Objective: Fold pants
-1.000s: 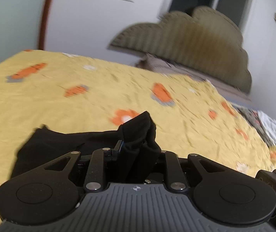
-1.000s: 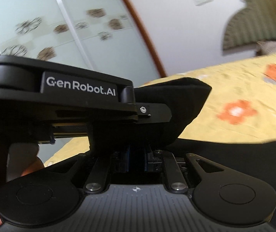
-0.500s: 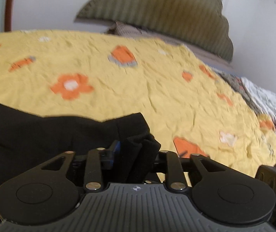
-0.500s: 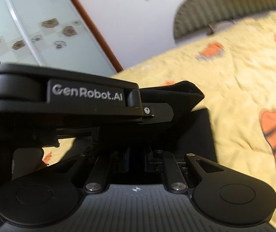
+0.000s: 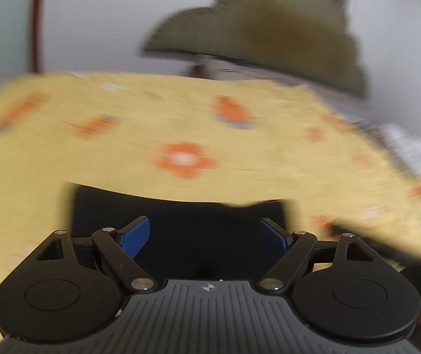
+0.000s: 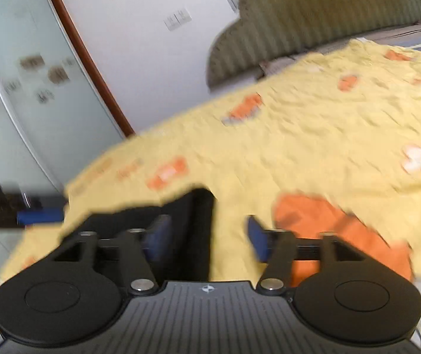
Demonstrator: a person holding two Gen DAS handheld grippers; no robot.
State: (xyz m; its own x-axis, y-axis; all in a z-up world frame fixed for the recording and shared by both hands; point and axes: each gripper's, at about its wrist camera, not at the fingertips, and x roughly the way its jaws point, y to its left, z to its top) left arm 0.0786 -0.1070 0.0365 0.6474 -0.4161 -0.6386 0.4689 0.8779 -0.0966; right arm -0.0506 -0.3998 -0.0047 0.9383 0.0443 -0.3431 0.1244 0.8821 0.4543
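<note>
The black pants lie flat on the yellow bedspread. The left gripper has just sprung open, its blue pads spread wide above the cloth, pinching nothing. The right gripper has just parted too, over the pants' right edge.

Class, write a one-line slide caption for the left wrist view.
Left gripper, jaws just opened, above black pants lying on the yellow bedspread.
</note>
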